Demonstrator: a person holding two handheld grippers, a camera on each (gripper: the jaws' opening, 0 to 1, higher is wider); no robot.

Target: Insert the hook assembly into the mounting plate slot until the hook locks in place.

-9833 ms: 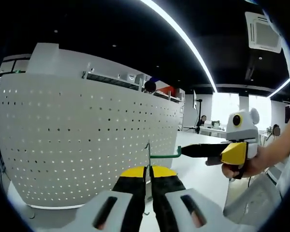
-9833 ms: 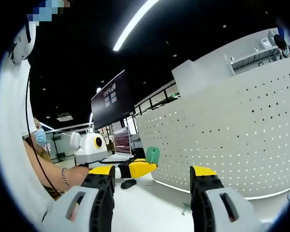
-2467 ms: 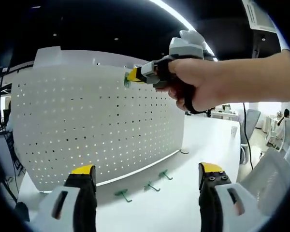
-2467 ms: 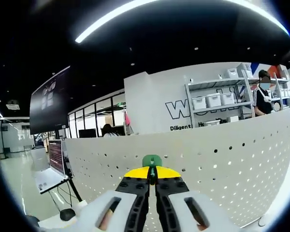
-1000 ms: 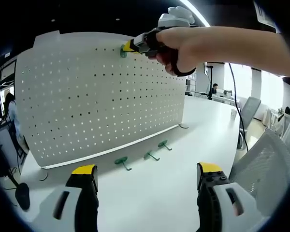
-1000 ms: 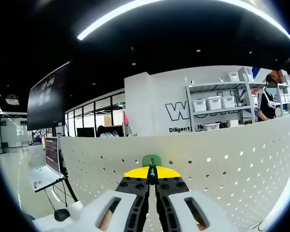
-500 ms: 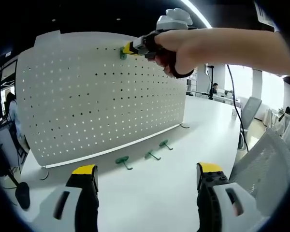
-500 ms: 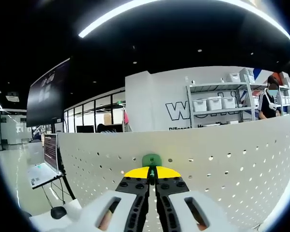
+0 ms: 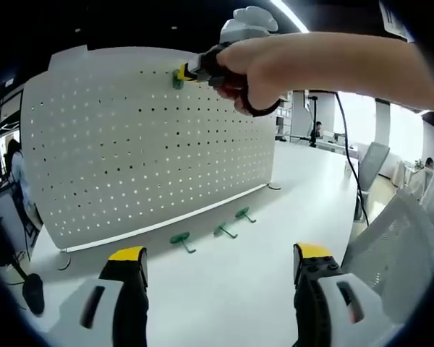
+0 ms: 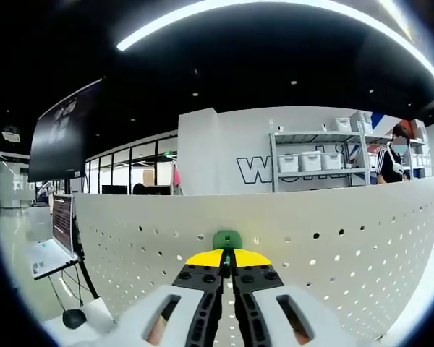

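Observation:
A white perforated mounting plate [image 9: 145, 144] stands upright on the white table. My right gripper [image 9: 184, 73], held by a hand, presses a green hook [image 9: 176, 77] against the plate's top rows. In the right gripper view the same gripper [image 10: 227, 259] is shut on the green hook [image 10: 226, 239], right at the pegboard [image 10: 333, 238] near its upper edge. My left gripper [image 9: 213, 262] hangs open over the table with nothing between its jaws. Three more green hooks [image 9: 181, 240] [image 9: 225, 230] [image 9: 243, 213] lie on the table in front of the plate.
The plate's foot [image 9: 61, 260] rests near the table's left edge. A mesh chair back [image 9: 390, 246] stands at the right. An arm [image 9: 347, 61] crosses the top of the left gripper view. Shelves with bins [image 10: 311, 163] and a monitor [image 10: 58, 134] stand beyond the plate.
The right gripper with the hook has slid slightly left along the plate's top rows. The left gripper has stayed open and nearly still.

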